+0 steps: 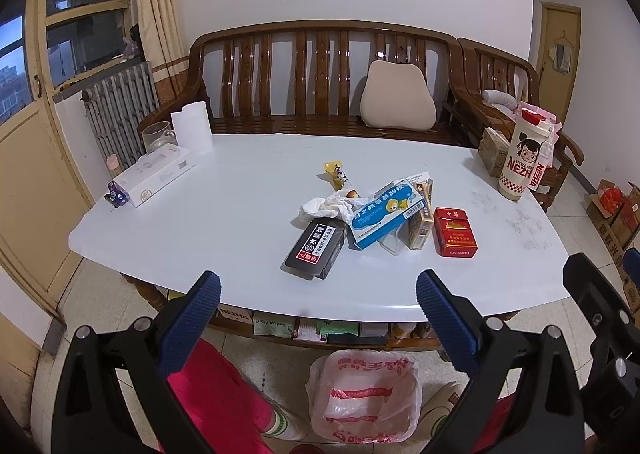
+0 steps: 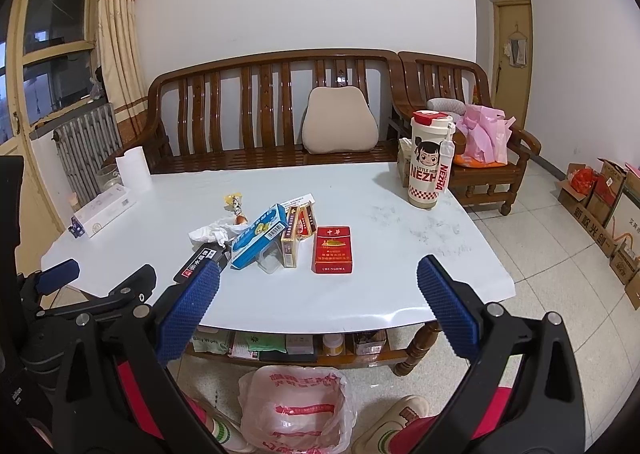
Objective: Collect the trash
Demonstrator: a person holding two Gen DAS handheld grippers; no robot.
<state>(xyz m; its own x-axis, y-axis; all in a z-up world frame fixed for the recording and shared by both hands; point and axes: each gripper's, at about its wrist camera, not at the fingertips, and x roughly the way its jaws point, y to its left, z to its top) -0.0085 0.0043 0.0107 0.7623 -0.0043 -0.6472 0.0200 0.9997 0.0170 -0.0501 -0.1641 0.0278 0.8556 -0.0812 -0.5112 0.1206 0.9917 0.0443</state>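
Note:
A pile of trash lies mid-table: a black box (image 1: 316, 250) (image 2: 200, 259), a blue carton (image 1: 386, 216) (image 2: 260, 236), crumpled white tissue (image 1: 326, 206) (image 2: 208, 232), a yellow wrapper (image 1: 338, 174) (image 2: 236, 206), a gold pack (image 1: 422, 214) (image 2: 292, 234) and a red cigarette pack (image 1: 455, 232) (image 2: 333, 250). A bin lined with a white and red bag (image 1: 366, 394) (image 2: 296, 410) stands on the floor below the near table edge. My left gripper (image 1: 318, 318) and right gripper (image 2: 318, 314) are open and empty, held in front of the table edge.
On the white table (image 1: 240, 254) stand a NEZHA cup (image 1: 524, 158) (image 2: 430, 162), a white box (image 1: 156, 174), a paper roll (image 1: 192, 130) and a glass jar (image 1: 156, 134). A wooden bench (image 1: 320, 94) is behind. Cardboard boxes (image 2: 600, 206) line the right floor.

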